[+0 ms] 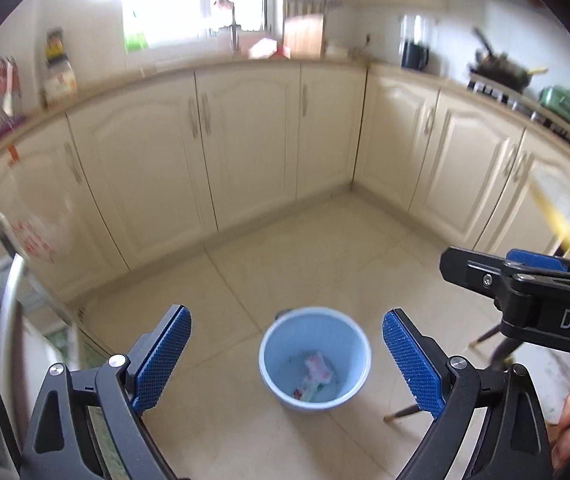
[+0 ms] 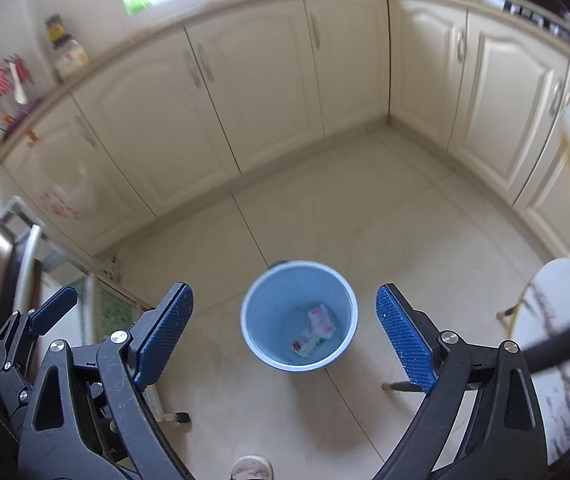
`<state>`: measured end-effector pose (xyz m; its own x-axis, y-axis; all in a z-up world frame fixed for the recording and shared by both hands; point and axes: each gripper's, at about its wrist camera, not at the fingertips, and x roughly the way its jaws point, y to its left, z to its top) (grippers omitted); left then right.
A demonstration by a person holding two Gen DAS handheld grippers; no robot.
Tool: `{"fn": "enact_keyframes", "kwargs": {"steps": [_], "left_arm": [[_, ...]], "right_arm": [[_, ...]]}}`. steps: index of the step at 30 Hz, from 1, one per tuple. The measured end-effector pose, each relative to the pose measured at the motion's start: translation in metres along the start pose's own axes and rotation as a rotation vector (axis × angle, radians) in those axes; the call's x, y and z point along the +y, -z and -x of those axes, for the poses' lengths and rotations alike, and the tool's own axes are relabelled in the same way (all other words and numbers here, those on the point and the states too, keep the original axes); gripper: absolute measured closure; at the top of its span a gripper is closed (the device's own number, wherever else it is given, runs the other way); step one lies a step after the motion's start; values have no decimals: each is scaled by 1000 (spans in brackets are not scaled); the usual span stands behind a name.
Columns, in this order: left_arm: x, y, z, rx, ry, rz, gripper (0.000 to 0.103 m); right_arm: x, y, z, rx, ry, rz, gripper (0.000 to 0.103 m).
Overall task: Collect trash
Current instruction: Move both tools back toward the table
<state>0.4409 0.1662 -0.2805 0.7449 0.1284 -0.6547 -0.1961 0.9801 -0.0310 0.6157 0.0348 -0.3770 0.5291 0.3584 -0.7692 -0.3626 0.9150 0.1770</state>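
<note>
Blue plastic, round and open-topped: your bin [image 1: 315, 358] stands on the tiled floor [image 1: 285, 264], seen from above between the fingers of each tool. Inside it, on the bottom, lies a crumpled wrapper [image 1: 316, 374], white with pink and a bit of green.

Your left tool [image 1: 287, 364] is spread wide with nothing between its blue pads [image 1: 163, 360]. Your right tool [image 2: 285, 342] is spread just as wide and also holds nothing; in the left view its side shows at the right edge, above the bin's level.

Nothing lies between the tools and the bin's mouth. Just right of the bin, thin dark legs [image 2: 401, 386] with pale tips reach the floor, belonging to a white marbled surface [image 2: 557, 320] at the right edge. Left of the bin a metal frame foot [image 2: 173, 416] rests on the tiles. A shoe tip [image 2: 252, 468] shows at the bottom of the right view.

Cream cabinets [image 1: 245, 148] line the far walls, meeting in a corner well beyond the bin. A plastic bag [image 2: 65, 198] with red print hangs on a cabinet at left.
</note>
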Motion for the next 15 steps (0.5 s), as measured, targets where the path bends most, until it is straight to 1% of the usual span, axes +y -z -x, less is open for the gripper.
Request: {"fn": "enact_keyframes", "kwargs": {"steps": [4, 5, 7, 11, 13, 15], "left_arm": [[-26, 0, 81, -123, 19, 6, 1], [-35, -1, 102, -160, 37, 3, 1], [-56, 2, 137, -204, 64, -14, 1], [-89, 10, 201, -296, 97, -46, 1], [-106, 19, 231, -341, 123, -52, 1], [-113, 40, 260, -379, 147, -56, 1]], "right_arm": [[4, 1, 90, -123, 17, 8, 7], [5, 3, 111, -149, 22, 11, 0], [3, 8, 160, -215, 35, 19, 0], [1, 19, 250, -341, 95, 32, 0], [1, 26, 288, -397, 123, 29, 0], [0, 39, 334, -465, 158, 23, 0]]}}
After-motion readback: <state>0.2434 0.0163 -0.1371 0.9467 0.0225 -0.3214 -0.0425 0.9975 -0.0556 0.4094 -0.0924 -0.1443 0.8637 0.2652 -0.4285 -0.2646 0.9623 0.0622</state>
